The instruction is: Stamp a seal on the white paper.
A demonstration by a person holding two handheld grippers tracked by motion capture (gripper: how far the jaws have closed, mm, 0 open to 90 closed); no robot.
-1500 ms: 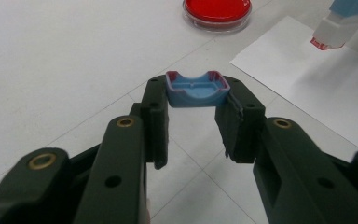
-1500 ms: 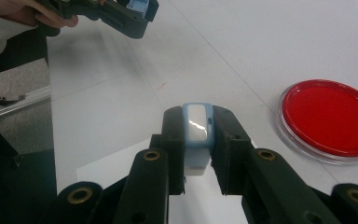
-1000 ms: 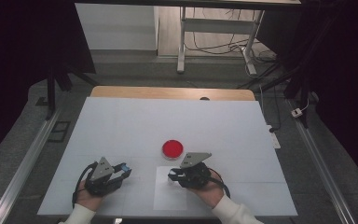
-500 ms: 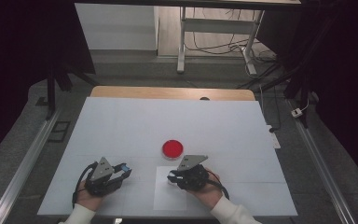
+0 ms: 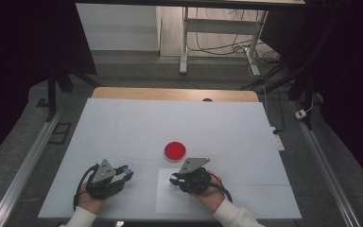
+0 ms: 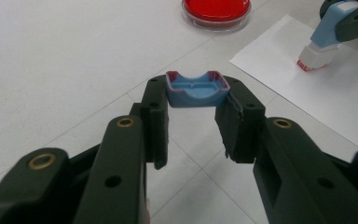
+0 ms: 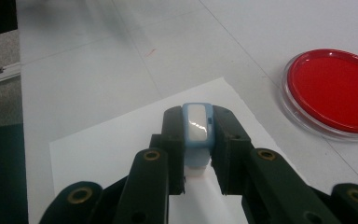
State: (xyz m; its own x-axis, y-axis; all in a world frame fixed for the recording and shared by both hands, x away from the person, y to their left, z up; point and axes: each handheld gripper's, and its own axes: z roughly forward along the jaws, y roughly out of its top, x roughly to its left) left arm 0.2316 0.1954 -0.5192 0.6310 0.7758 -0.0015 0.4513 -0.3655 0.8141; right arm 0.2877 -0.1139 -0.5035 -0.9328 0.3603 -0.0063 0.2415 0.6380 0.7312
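My left gripper (image 6: 196, 109) is shut on a small blue cap (image 6: 196, 87), held just above the table; in the high view it (image 5: 125, 171) sits at the front left. My right gripper (image 7: 198, 135) is shut on a blue stamp (image 7: 197, 128) with a white top label. The stamp (image 6: 323, 43) stands with its white, red-stained base down on a white sheet of paper (image 6: 317, 93). In the high view the right gripper (image 5: 174, 179) rests over that paper (image 5: 172, 201). A round clear dish of red ink (image 5: 175, 150) lies just beyond both grippers.
The white table (image 5: 123, 127) stretches far back and to both sides of the dish (image 7: 335, 91). Metal rails run along the table's left and right sides. The paper (image 7: 107, 144) lies near the front edge.
The right gripper has edged slightly left and down with the stamp over the paper. The left gripper has stayed where it was.
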